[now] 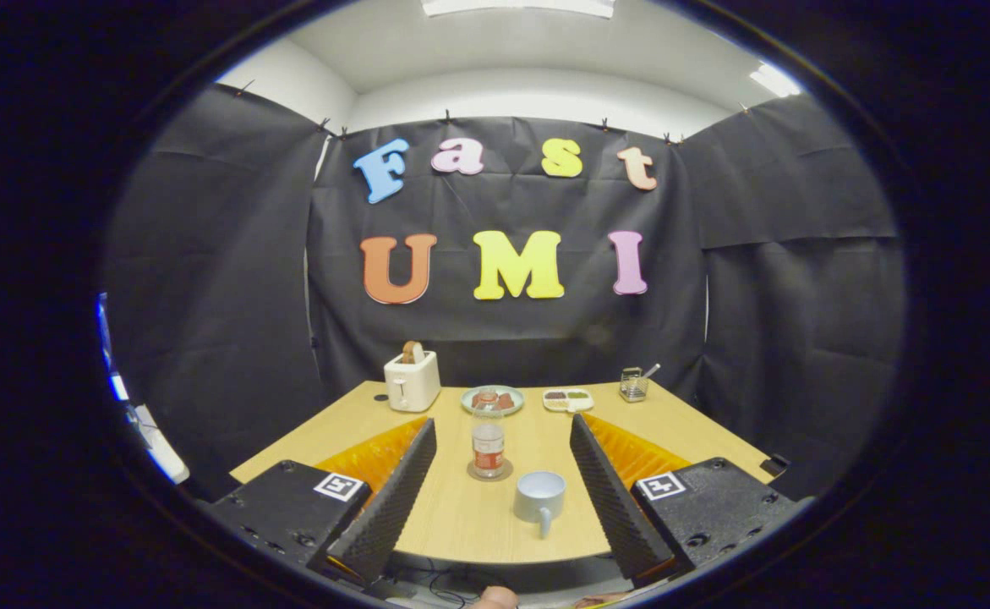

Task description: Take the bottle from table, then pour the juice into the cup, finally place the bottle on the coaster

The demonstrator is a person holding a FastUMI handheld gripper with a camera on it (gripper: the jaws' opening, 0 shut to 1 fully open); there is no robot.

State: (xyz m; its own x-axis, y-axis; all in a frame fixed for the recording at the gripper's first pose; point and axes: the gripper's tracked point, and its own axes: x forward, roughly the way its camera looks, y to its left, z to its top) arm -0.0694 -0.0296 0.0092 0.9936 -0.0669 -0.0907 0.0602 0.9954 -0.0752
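Between the fingers: gripper (503, 474) spread wide, holding nothing | bottle (488, 442) straight ahead, upright, standing on the coaster (489, 474) | cup (539, 496) nearer, just right of the bottle, handle toward the gripper | fits bottle already set down or never lifted.

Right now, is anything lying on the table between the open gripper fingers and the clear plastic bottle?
In the gripper view, bare wooden table lies between the open gripper and the clear plastic bottle. The pale blue mug sits just right of that line.
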